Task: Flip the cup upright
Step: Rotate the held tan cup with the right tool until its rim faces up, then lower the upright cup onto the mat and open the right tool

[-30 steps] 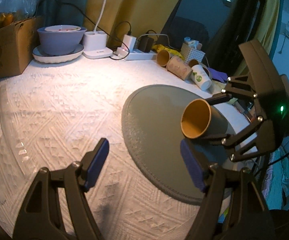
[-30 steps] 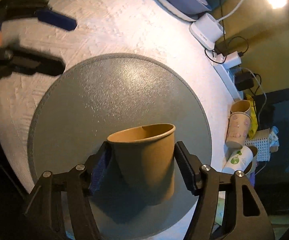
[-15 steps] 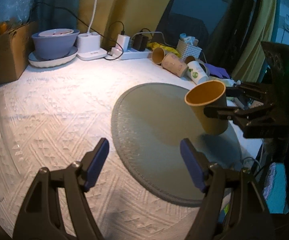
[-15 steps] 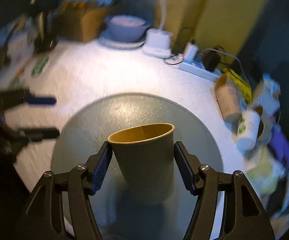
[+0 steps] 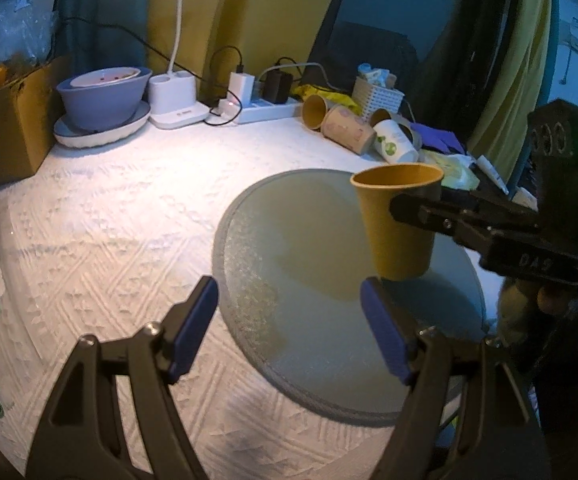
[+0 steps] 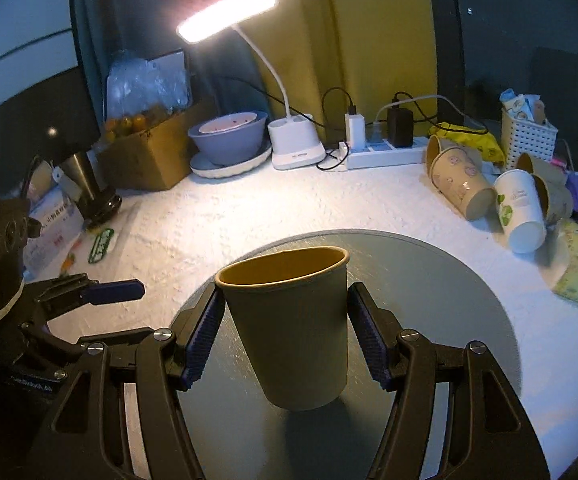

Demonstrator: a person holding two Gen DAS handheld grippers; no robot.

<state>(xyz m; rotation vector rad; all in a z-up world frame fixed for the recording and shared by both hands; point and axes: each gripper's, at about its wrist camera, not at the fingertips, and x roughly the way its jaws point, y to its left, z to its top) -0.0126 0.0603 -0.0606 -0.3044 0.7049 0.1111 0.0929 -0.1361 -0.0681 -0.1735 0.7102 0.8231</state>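
From the left wrist view, the brown paper cup (image 5: pixel 399 222) stands mouth up over the right part of the round grey mat (image 5: pixel 289 264), which lies toward the desk's near right edge. The right gripper (image 5: pixel 413 204) has its jaws clamped across the cup's wall from the right side. Whether the cup's base touches the mat or hangs just above it cannot be told here. The left gripper (image 5: pixel 289 324) hovers near the desk's front edge with its jaws spread wide and nothing between them. From the right wrist view, the cup (image 6: pixel 289 320) sits between the blue pads, rim level and opening facing up, its base close over the mat (image 6: pixel 429 280) with a shadow beneath. Judging by this, the flip itself looks done; what remains is to settle the cup on the mat and let go. The mat around the cup is bare, so nothing blocks the set-down. Along the desk's far edge stand a white desk lamp (image 6: pixel 295 142), a lilac bowl on a white plate (image 6: pixel 229 140) and a white power strip with chargers (image 6: pixel 385 152). Toward the far right corner lie several tipped paper cups (image 6: pixel 489 196) beside a white perforated basket (image 6: pixel 529 140), well apart from the mat's centre.
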